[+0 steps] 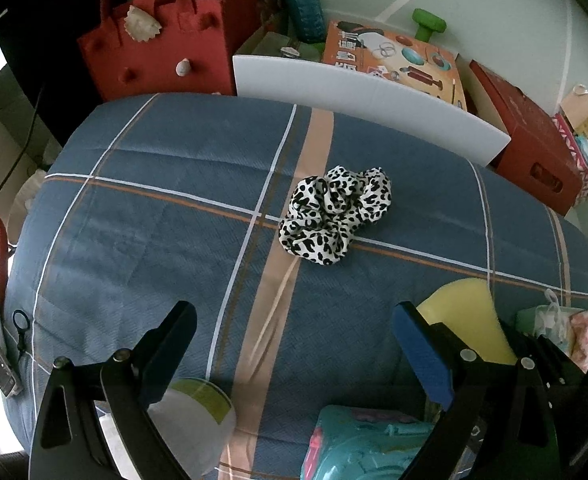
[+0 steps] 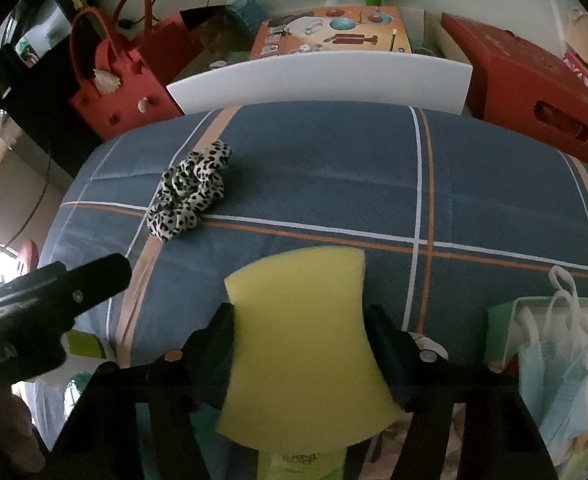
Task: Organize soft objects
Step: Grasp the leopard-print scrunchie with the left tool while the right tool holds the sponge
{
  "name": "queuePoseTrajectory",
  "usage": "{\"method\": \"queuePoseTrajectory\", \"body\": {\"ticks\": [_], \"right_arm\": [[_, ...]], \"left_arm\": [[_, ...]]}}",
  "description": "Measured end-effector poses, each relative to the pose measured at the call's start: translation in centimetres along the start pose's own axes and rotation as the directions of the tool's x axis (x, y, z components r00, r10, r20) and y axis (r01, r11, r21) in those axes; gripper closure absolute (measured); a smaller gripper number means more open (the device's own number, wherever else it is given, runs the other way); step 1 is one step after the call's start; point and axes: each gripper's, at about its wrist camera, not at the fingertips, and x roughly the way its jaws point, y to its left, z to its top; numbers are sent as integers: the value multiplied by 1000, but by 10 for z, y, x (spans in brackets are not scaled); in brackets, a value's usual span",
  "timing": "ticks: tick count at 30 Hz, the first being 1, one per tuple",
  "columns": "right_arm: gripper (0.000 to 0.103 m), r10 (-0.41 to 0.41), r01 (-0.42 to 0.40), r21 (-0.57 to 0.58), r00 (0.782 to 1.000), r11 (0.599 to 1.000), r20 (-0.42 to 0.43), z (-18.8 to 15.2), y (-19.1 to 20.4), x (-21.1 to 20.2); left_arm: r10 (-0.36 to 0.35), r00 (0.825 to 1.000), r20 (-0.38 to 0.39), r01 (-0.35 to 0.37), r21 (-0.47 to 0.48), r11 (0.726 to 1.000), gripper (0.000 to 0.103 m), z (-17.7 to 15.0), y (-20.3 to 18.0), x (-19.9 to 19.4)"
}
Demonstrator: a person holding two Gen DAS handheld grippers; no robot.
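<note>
A black-and-white leopard-print scrunchie (image 1: 334, 214) lies on the blue plaid cloth (image 1: 173, 208); it also shows in the right wrist view (image 2: 189, 196). My left gripper (image 1: 294, 320) is open and empty, above the cloth short of the scrunchie. My right gripper (image 2: 300, 316) is shut on a yellow sponge (image 2: 302, 340), held above the cloth's near edge. The sponge also shows at the right of the left wrist view (image 1: 466, 316). The left gripper's finger shows at the left of the right wrist view (image 2: 73, 284).
A red felt bag (image 1: 161, 40), a white foam board (image 1: 366, 108), an orange box (image 1: 394, 60) and a red box (image 1: 534, 148) stand behind the cloth. A small bag with face masks (image 2: 554, 344) sits at the right. A teal case (image 1: 366, 444) and a white cup (image 1: 197, 412) lie below.
</note>
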Motion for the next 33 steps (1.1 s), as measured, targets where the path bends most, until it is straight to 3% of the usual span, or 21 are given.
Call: {"method": "queuePoseTrajectory", "body": {"ticks": [9,19,21,24,30,32,33], "right_arm": [[37,20,-22,43,998,999,52,6,-9,-12],[37,36,-50,110,991,993,127,13,-34,-40],[37,32,-50,125,989,991,143,16,-40,-46],[37,16,-42,147,984,988,176,19,-51,-59],[37,-15,-32,196,972,980,234,18,-72,-84],[37,-17,-35,206,969,978,246,18,-77,-90],[37,-18,-37,210,968,977,252,18,-79,-93]], "left_arm": [[13,1000,-10,-13,4,1000,5,0,0,7],[-22,1000,15,23,-29,999,5,8,1,2],[-14,1000,-3,14,-17,1000,5,13,-1,6],[-72,996,-46,71,-8,997,5,22,-5,14],[-50,992,-113,51,-2,999,6,42,-10,38],[-51,985,-162,50,-14,999,12,44,-10,53],[-38,982,-186,36,-13,999,19,44,-11,61]]}}
